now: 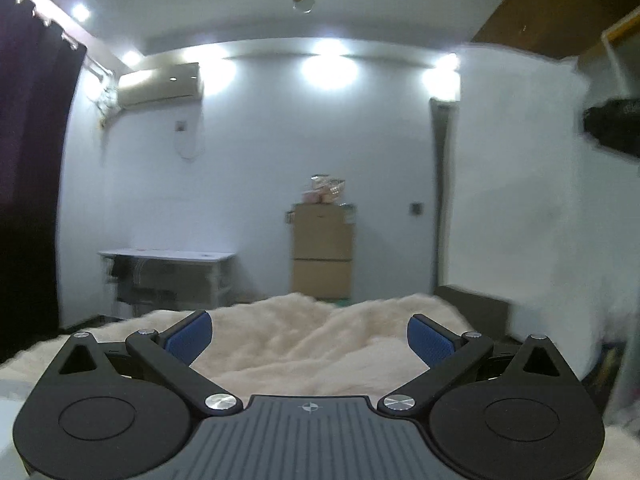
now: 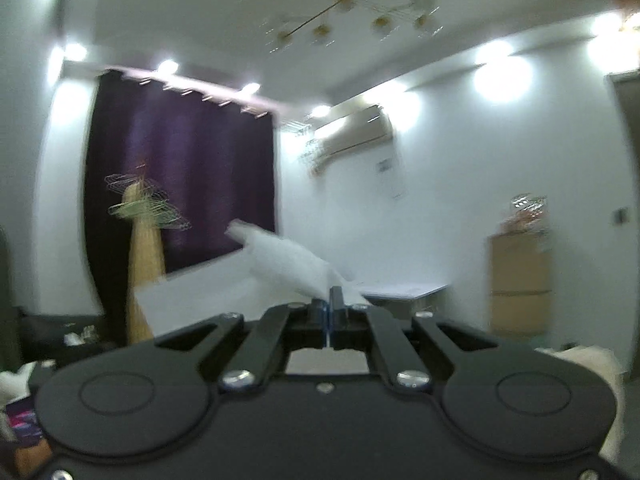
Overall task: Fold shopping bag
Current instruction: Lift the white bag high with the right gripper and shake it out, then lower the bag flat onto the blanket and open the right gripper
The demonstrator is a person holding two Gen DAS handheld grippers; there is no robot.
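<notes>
Right wrist view shows the right gripper (image 2: 330,304) with jaws pressed together on a fold of the white bag (image 2: 280,258), which rises blurred to the left before a purple curtain (image 2: 180,184). Left wrist view shows the left gripper (image 1: 310,338) with blue pads (image 1: 188,338) wide apart and nothing between them, over a fluffy blanket (image 1: 304,336). At right, the bag (image 1: 516,184) hangs as a big white sheet.

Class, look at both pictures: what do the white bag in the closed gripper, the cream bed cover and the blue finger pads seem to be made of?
White shopping bag: probably thin non-woven fabric or soft plastic; matte and slightly translucent, though blurred. Cream fluffy bed cover: looks like long-pile faux fur, with shaggy tufts. Blue pads on the left gripper's fingers: likely rubber, given the dotted matte surface.
</notes>
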